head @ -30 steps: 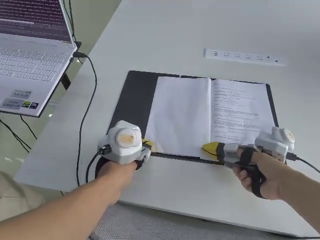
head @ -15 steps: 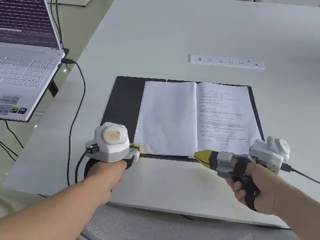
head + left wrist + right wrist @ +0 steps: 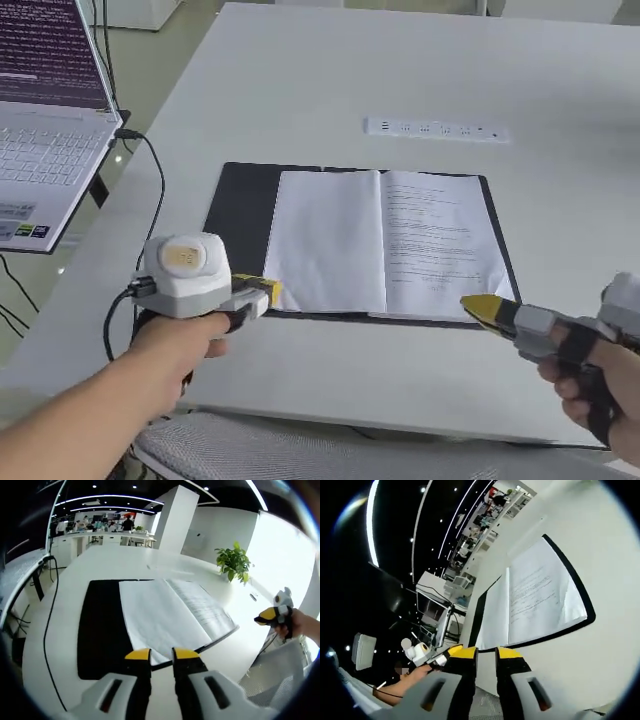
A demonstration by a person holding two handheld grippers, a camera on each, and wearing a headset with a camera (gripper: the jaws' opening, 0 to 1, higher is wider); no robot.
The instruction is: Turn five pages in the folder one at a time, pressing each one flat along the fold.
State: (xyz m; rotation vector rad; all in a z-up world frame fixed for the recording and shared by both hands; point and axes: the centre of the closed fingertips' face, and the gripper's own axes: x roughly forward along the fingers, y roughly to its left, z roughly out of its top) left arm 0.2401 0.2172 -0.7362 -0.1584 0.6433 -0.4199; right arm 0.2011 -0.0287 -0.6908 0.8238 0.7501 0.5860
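- White table [image 3: 330, 60]; everything sits on it.
- Laptop [image 3: 40, 150], open, at the far left edge, screen lit.
- Folder [image 3: 240, 215] lies open and flat mid-table. The black inner cover is bare on the left, with a blank page [image 3: 325, 240] beside a printed page [image 3: 435, 245].
- Power strip [image 3: 435, 129], white, beyond the folder's far edge and apart from it.
- Left gripper [image 3: 262, 290], by the folder's near left corner. Jaws pinched close on nothing, not on the folder.
- Right gripper [image 3: 478, 305], by the near right corner. Jaws also pinched close and gripping nothing, clear of the page.
- Black cable [image 3: 160, 190] runs from the laptop down the table's left side.
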